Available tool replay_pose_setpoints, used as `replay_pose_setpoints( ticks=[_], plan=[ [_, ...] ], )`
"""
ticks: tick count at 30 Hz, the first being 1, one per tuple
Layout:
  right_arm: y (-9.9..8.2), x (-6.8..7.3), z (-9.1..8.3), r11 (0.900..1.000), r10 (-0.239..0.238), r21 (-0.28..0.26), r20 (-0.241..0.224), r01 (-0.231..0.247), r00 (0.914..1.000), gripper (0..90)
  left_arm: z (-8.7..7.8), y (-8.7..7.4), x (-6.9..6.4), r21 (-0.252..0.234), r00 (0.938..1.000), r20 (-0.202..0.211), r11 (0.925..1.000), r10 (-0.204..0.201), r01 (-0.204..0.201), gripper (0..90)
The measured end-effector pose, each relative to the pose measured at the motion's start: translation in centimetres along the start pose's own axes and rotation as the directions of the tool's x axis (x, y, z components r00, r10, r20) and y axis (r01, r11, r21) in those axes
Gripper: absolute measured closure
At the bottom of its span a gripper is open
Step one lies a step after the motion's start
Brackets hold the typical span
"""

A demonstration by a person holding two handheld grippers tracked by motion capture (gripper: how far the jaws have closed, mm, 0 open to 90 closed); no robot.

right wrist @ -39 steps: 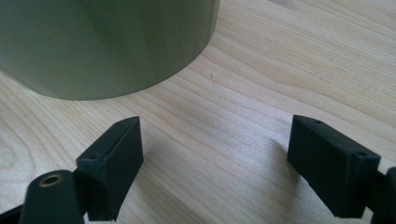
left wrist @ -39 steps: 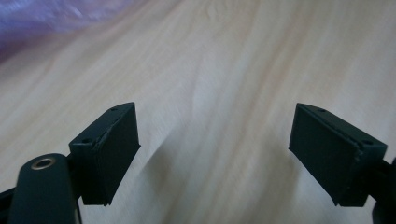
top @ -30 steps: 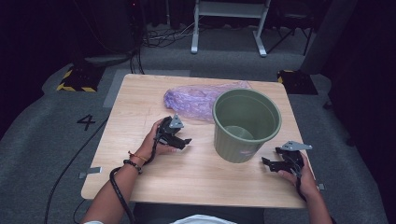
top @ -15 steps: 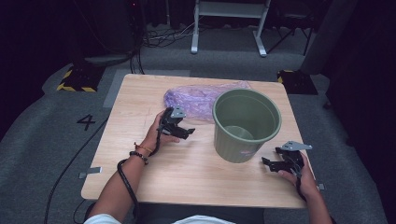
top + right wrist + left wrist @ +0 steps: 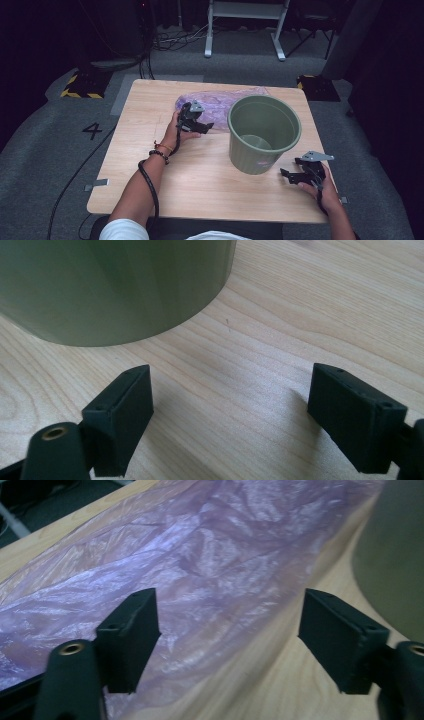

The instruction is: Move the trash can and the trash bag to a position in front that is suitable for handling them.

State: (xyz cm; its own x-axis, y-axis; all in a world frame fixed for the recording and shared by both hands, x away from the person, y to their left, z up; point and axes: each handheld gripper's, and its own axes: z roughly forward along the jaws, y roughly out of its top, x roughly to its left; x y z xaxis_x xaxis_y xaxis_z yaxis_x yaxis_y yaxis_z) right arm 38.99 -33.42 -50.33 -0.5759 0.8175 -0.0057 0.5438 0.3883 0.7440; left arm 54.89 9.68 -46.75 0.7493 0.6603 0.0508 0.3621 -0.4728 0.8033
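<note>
The left tool (image 5: pixel 206 126) has moved away from the surface's (image 5: pixel 210 190) near edge toward its far edge since a second ago, and now sits at the near border of the purple bag (image 5: pixel 220 102). Its jaws have just been closing a little, but they remain spread, with no plastic pinched between them. In the left gripper view the bag (image 5: pixel 200 565) lies flat and crumpled just ahead of the jaws, its edge reaching between them, and the pads do not press it.

The bag lies along the surface's far edge, touching or just behind the green bin (image 5: pixel 264 132), which stands upright toward the right edge.

The right tool (image 5: pixel 289 175) has not moved; it rests near the right near corner, jaws spread and empty, aimed at the bin's (image 5: pixel 115 285) base.

Judging from this, the reach for the bag is nearly complete and a pinch on its near border looks like the next step, probably to line the bin.
</note>
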Motion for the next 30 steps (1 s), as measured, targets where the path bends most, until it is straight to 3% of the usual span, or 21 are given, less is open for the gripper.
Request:
replay_pose_setpoints(
  ticks=[2,5,9,14,17,23,27,30],
  plan=[
    [0.0,0.0,0.0,1.0,0.0,0.0,0.0,0.0,1.0,18.0,0.5,0.1,0.2,0.015,0.9999,-0.01,0.9999,-0.007,0.007,31.2],
    [0.0,0.0,0.0,1.0,0.0,0.0,0.0,0.0,1.0,18.0,1.3,0.1,0.5,0.045,0.9989,-0.044,0.9989,-0.014,0.016,47.7],
    [0.0,0.0,0.0,1.0,0.0,0.0,0.0,0.0,1.0,18.0,2.2,-0.1,1.0,0.084,0.9979,-0.059,0.996,-0.027,0.032,57.3],
    [0.0,0.0,0.0,1.0,-0.001,0.0,-0.001,0.001,1.0,18.0,2.8,-0.7,1.6,0.145,0.9974,-0.064,0.9886,-0.033,0.042,64.7],
    [0.0,0.0,0.0,1.0,-0.001,0.0,-0.002,0.001,1.0,18.0,2.8,-1.1,1.9,0.149,0.9974,-0.062,0.9878,-0.038,0.047,68.8],
    [0.0,0.0,0.0,1.0,-0.001,0.0,-0.002,0.001,1.0,18.0,2.5,-1.7,2.5,0.145,0.9966,-0.045,0.9866,-0.068,0.074,74.2],
    [0.0,0.0,0.0,1.0,-0.001,0.0,-0.002,0.001,1.0,18.0,1.6,-2.2,2.4,0.158,0.998,-0.044,0.9861,-0.046,0.053,77.4],
    [0.0,0.0,0.0,1.0,-0.001,0.0,-0.001,0.001,1.0,18.0,-0.3,-3.7,2.2,0.153,0.9986,-0.038,0.9873,-0.038,0.044,78.4]
  ],
)
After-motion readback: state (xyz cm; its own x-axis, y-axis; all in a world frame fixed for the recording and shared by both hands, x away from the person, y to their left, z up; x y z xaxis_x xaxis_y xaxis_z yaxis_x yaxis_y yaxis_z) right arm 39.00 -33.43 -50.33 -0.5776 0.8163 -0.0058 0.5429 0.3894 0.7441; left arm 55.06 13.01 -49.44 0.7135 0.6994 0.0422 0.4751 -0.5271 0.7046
